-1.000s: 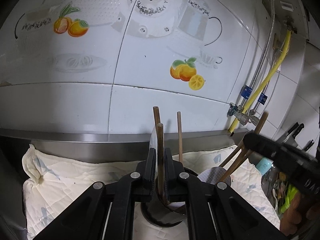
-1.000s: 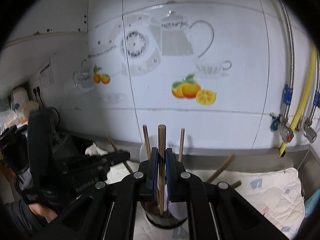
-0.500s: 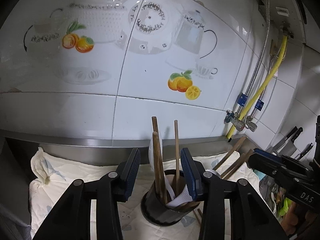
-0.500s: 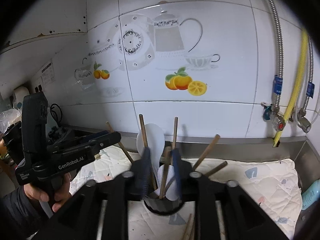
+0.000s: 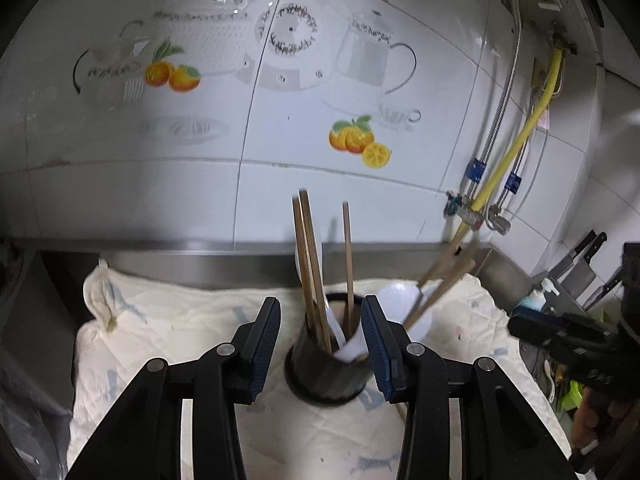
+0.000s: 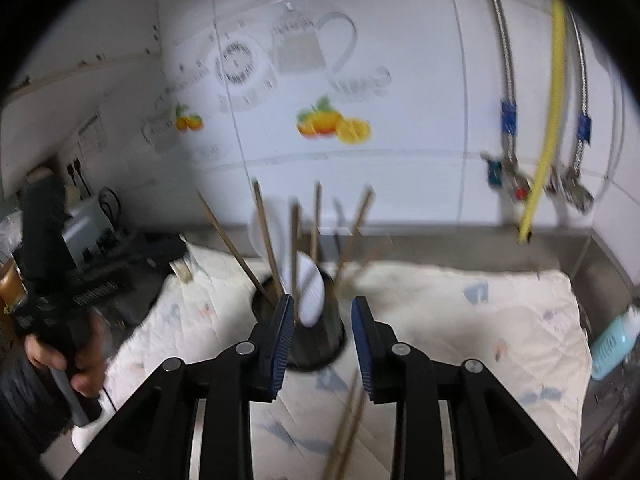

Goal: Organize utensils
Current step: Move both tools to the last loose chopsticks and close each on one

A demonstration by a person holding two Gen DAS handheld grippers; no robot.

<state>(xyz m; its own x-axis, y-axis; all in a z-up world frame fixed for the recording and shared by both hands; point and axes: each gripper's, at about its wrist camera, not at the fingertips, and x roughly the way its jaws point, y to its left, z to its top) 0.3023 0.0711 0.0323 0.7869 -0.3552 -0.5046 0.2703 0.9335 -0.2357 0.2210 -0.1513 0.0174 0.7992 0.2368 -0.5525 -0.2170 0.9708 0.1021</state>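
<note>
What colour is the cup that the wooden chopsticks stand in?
The cup is black, clearest in the left wrist view, with chopsticks standing in it.

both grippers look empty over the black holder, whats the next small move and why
Probably lower the right gripper toward the loose wooden chopsticks lying on the white quilted cloth in front of the black cylindrical utensil holder. Both it and the left gripper are open with nothing between the pads, other wooden sticks already stand in the holder, and these are still out.
</note>
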